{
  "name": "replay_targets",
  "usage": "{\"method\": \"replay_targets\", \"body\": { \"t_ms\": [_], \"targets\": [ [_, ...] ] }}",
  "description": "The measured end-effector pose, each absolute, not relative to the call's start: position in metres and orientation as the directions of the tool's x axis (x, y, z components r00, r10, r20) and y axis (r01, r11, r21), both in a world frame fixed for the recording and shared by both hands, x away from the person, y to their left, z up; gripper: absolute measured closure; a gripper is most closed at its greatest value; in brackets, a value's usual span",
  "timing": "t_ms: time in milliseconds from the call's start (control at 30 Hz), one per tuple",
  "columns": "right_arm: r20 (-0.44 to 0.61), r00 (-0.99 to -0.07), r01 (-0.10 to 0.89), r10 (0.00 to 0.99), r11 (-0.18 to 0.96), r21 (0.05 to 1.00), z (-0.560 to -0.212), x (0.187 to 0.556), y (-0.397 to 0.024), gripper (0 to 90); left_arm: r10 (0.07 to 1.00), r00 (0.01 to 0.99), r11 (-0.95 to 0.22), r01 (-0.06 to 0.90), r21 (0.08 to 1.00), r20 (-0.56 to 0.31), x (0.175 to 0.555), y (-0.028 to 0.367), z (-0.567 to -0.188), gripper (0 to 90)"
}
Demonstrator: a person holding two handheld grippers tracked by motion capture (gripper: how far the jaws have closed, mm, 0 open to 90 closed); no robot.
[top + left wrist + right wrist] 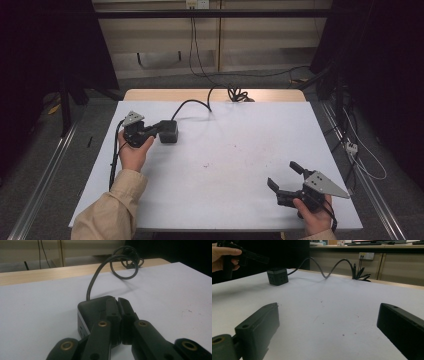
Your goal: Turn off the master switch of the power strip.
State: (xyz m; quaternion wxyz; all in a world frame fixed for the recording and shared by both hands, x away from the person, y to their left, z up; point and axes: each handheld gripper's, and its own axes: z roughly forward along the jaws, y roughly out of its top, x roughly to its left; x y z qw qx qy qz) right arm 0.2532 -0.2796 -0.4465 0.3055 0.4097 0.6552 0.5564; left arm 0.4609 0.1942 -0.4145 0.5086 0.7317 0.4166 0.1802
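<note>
White table covering (225, 165) is seen under both tools; the small black cube-shaped power adapter with a grey cable (169, 132) is placed at its far left part. The left gripper (117, 301) is pressed on the adapter's top with jaws closed together, nothing between them; the right gripper (285, 175) is held wide open and empty, well apart. A pushing step is judged; next, steady pressure without tipping is required.
</note>
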Motion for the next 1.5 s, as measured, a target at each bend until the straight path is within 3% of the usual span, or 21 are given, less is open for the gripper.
{"method": "replay_targets", "body": {
  "t_ms": [1500],
  "targets": [
    [0.057,-0.481,0.195,0.875,0.043,0.98,-0.447,0.254,-0.28,4.0,0.802,0.585,-0.197,0.448,0.872,-0.12,0.475,0.18,-0.42,90.0]
  ]
}}
